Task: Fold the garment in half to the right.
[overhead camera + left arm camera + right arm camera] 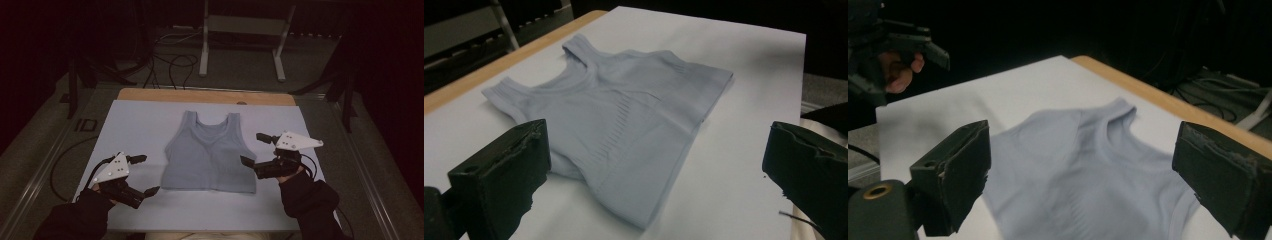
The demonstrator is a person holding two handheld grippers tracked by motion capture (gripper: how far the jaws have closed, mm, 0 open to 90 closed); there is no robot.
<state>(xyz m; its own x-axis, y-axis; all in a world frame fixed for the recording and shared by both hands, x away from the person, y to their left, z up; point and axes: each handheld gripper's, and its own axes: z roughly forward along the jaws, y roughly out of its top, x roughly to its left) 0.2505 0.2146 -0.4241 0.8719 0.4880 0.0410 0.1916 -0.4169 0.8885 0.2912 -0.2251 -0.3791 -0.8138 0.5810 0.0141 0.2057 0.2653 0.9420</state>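
So from the high view, the tank top [209,156] lies flat mid-table on the white sheet [140,125], left gripper [144,175] and right gripper [255,148] flanking it, both spread wide. Left gripper view: jaws apart, top just ahead. Right gripper view: same deal, jaws wide over it.

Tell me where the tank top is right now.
In the high view, the tank top lies flat mid-table on the white sheet, between the left hand-held gripper and the right hand-held gripper.

Pale blue tank top [207,155] (ribbed stripes), white sheet [140,125], black jaws.
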